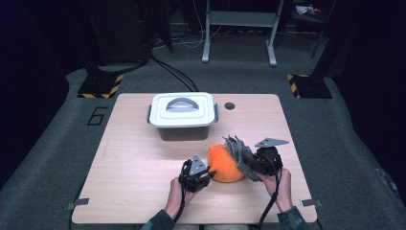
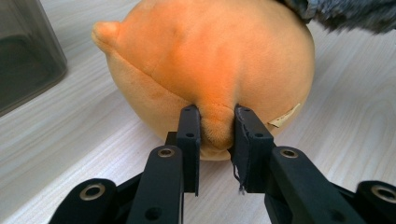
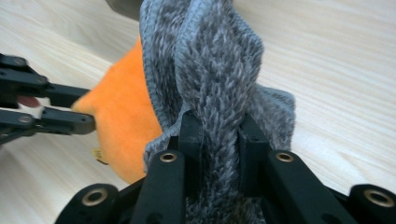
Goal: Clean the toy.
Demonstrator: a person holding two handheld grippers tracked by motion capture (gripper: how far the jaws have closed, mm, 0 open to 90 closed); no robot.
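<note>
Wood surface [image 1: 139, 163] w/ lidded grey box [image 1: 182, 115] at back. Orange plush [image 1: 224, 164] near front; left tongs [image 2: 216, 128] pinch a fold of it. Right tongs [image 3: 219, 128] pinch grey knit [image 3: 212, 70] draped on plush. Left gripper view adds plush's tag.

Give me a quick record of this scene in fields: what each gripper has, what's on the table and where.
left gripper: shut on a fold of the orange plush toy
right gripper: shut on the grey knitted cloth
cloth position: draped on the toy's right side, touching it
toy position: resting on the wooden table, near the front edge
other item: lidded grey box behind the toy, lid on
</note>
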